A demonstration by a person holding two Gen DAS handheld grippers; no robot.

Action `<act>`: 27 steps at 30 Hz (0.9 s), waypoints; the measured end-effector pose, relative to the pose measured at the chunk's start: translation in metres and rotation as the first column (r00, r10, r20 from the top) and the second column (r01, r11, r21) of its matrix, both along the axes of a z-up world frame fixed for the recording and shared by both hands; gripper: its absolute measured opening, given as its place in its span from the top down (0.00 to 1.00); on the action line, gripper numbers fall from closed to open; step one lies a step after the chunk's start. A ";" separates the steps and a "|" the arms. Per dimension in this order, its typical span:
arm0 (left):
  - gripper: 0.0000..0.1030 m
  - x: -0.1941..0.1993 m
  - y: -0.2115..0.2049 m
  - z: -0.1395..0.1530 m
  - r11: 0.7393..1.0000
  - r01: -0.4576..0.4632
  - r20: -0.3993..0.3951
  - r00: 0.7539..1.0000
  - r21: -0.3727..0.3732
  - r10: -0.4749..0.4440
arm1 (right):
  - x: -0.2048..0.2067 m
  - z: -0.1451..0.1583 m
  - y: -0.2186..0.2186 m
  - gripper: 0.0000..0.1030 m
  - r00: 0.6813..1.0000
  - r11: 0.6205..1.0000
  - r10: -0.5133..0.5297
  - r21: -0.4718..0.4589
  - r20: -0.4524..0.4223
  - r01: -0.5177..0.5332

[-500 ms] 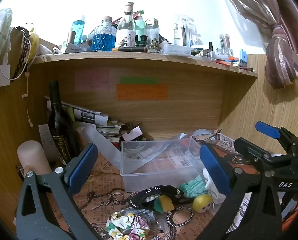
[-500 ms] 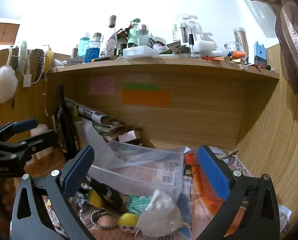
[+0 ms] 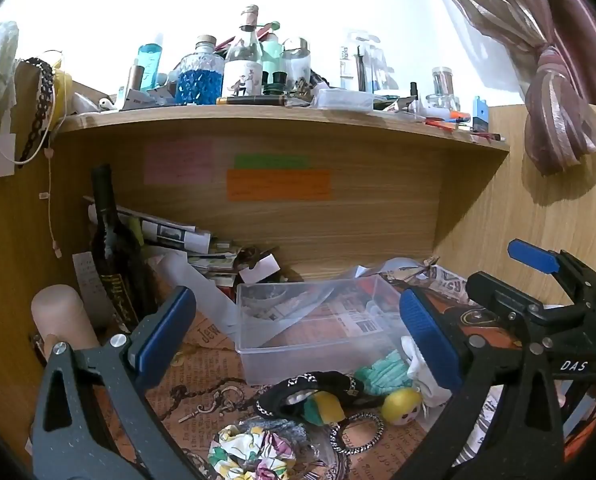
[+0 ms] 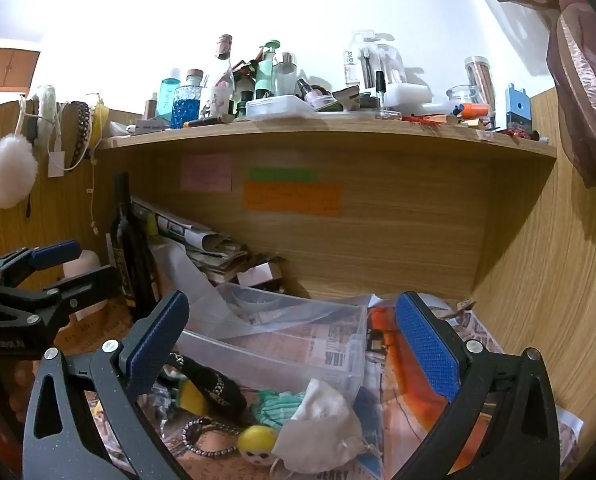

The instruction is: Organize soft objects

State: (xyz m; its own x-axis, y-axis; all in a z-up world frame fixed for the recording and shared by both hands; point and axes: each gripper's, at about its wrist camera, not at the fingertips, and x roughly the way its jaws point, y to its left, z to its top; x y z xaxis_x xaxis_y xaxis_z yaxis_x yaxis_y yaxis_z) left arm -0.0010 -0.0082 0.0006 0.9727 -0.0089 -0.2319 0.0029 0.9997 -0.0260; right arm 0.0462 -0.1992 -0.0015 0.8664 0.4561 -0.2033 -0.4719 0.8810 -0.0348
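Both claws hang spread wide with nothing between their blue pads: the left claw (image 3: 298,338) above a floral scrunchie (image 3: 254,454), the right claw (image 4: 294,342) above a white cloth pouch (image 4: 318,430). Just left of the pouch lie a yellow ball (image 4: 258,446), a teal mask (image 4: 280,406) and a black trimmed band (image 4: 212,386). Just beyond them the clear plastic box (image 3: 318,320) stands on the newspaper-covered table (image 3: 202,364). At far left stands a dark bottle (image 3: 112,248).

Your right gripper (image 4: 292,346) hangs with jaws wide apart above the white pouch (image 4: 322,436), just before the clear bin (image 4: 274,354).
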 end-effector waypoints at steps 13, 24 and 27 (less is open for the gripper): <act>0.00 0.001 -0.001 0.000 1.000 0.009 0.002 1.000 -0.005 -0.009 | 0.002 -0.003 0.002 0.00 1.000 1.000 0.001 0.001 -0.012 -0.001; 0.00 0.002 0.002 0.000 1.000 0.010 0.002 1.000 -0.010 -0.010 | 0.002 -0.003 -0.001 0.00 1.000 1.000 0.004 0.028 -0.012 -0.004; 0.00 0.002 0.002 0.000 1.000 0.010 0.003 1.000 -0.010 -0.010 | 0.002 -0.003 -0.002 0.00 1.000 1.000 0.004 0.031 -0.012 -0.004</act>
State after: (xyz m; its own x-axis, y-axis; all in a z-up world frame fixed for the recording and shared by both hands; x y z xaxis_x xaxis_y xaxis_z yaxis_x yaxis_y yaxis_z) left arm 0.0005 -0.0060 0.0007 0.9732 -0.0207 -0.2291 0.0128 0.9993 -0.0358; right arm 0.0479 -0.2011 -0.0044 0.8622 0.4655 -0.1998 -0.4755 0.8797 -0.0020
